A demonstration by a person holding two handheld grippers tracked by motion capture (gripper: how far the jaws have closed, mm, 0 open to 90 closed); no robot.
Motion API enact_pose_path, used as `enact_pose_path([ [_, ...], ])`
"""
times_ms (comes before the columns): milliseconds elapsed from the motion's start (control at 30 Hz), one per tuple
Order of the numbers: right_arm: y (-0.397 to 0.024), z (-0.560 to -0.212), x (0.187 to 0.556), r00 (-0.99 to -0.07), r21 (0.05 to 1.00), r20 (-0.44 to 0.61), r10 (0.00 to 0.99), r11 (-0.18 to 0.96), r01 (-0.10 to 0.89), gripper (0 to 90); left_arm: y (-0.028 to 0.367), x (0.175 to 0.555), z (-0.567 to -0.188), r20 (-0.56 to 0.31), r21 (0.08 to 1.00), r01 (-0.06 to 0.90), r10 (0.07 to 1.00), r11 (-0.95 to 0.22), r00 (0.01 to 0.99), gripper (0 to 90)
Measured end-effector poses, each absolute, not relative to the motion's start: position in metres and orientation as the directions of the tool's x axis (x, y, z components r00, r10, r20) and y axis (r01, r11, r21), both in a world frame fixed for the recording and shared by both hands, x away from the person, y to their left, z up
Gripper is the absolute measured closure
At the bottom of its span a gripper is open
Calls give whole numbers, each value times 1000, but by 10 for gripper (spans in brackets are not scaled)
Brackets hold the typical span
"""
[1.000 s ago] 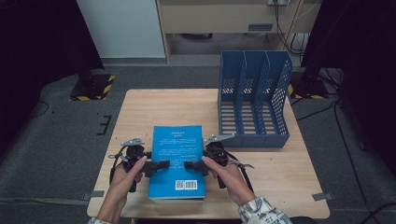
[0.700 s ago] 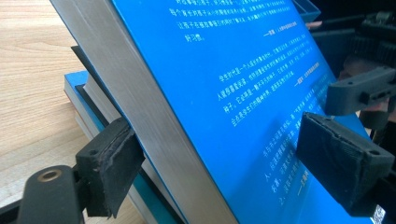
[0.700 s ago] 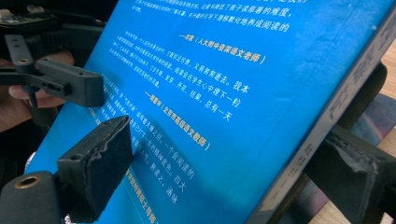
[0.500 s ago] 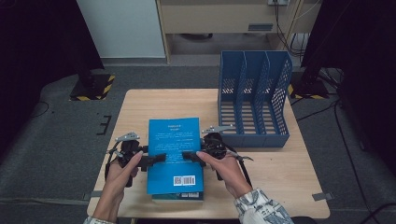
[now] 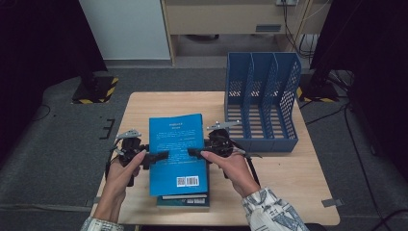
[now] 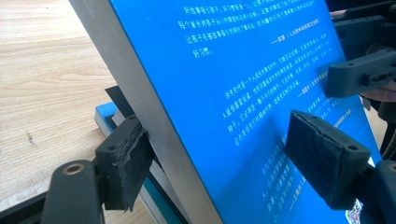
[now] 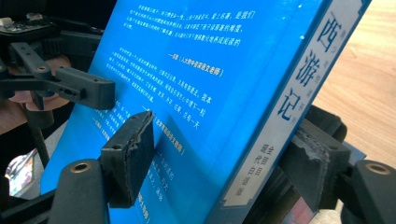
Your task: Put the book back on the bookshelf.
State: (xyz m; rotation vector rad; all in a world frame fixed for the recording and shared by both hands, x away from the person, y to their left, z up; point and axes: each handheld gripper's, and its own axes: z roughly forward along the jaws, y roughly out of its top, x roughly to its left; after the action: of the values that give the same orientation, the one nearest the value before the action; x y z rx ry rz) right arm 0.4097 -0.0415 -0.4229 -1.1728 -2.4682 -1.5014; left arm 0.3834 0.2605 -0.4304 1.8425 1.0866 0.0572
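The left gripper (image 5: 155, 156) is clamped on the left edge of the blue book (image 5: 177, 149), one pad on the cover and one below; its jaws have just been closing on it. The right gripper (image 5: 193, 152) grips the spine edge in the same way, and its jaws also have just been closing. The book is tilted above another book (image 5: 185, 200) on the wooden table (image 5: 288, 178), near the blue file rack (image 5: 262, 98).
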Motion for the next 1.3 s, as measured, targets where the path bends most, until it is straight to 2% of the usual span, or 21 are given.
enact_pose_path([
  [133,-41,-421,411,-723,753,368,584,268,601,306,261,384,-428,-399,740,659,701,-134,591,258],
  [300,-40,-415,411,-734,768,343,586,275,578,316,265,383,-421,-397,754,646,703,-117,590,333],
  [533,-38,-404,414,-748,780,300,593,299,549,328,266,386,-404,-361,765,629,717,-139,596,392],
  [733,-37,-393,420,-756,798,263,600,304,520,354,266,395,-389,-306,785,596,731,-169,610,418],
  [1300,-38,-378,437,-756,825,202,623,308,474,395,259,414,-369,-221,815,540,747,-211,627,462],
])
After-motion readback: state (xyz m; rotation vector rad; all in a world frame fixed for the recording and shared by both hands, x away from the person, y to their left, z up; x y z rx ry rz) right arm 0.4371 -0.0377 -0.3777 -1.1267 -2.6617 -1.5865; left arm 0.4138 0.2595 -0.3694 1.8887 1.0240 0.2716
